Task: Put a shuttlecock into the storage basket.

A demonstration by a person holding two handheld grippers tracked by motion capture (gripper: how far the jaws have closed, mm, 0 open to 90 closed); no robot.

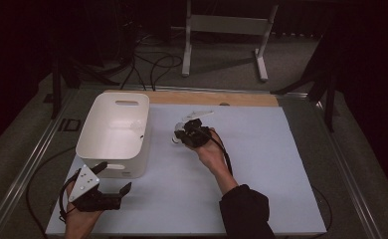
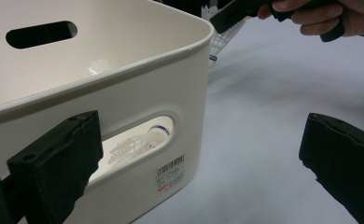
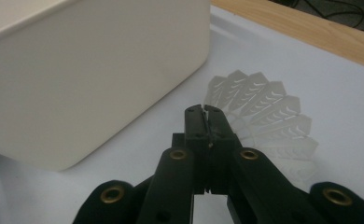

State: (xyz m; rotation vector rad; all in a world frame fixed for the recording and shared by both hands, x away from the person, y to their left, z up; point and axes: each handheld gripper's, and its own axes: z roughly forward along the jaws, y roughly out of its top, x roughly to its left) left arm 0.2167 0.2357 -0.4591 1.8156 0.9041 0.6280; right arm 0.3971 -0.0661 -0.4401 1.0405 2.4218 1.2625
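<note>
A white feathered shuttlecock (image 3: 264, 121) hangs at the tips of my right gripper (image 3: 207, 112). The black jaws are pressed together on the edge of its skirt. In the high view this gripper (image 1: 181, 134) is over the middle of the pale mat, just right of the white plastic bin (image 1: 113, 130), with the shuttlecock (image 1: 177, 130) at its tip. My left gripper (image 1: 113, 178) rests open near the bin's front corner, with nothing between its jaws. In the left gripper view another shuttlecock (image 2: 143, 142) lies inside the bin (image 2: 180, 84) and shows through the handle slot.
The pale mat (image 1: 261, 164) covers the table, with a wooden strip (image 1: 217, 98) along its far edge. Beyond the table stand a white metal frame (image 1: 222, 30) and loose cables (image 1: 152, 62) on the floor. A barcode sticker (image 2: 171, 171) is on the bin's wall.
</note>
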